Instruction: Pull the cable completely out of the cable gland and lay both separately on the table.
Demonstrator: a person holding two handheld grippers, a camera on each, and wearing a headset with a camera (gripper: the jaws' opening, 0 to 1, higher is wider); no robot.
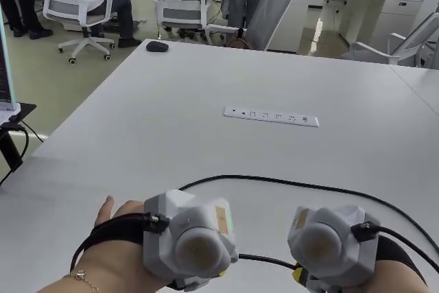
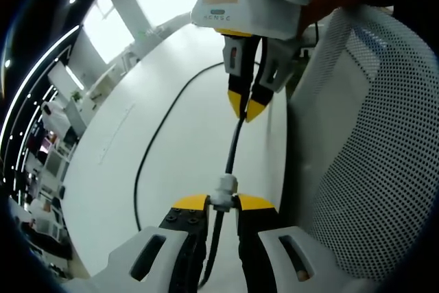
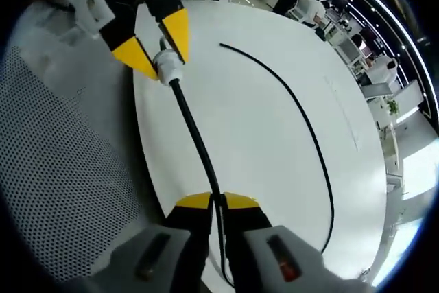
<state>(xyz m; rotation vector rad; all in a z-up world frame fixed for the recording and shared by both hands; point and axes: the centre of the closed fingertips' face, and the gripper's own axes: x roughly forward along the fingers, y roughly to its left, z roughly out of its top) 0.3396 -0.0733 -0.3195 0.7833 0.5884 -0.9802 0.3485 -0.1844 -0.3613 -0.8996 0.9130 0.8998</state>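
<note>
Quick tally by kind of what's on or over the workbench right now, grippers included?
Grippers: 2 (left gripper shut on the gland, right gripper shut on the cable)
Black cable: 1
White cable gland: 1
White power strip: 1
Black mouse: 1
Total: 6

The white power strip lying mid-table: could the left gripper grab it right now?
Probably not yet: bare white table lies between, but the left gripper is shut on the white plastic cable gland, so its fingers are full.
</note>
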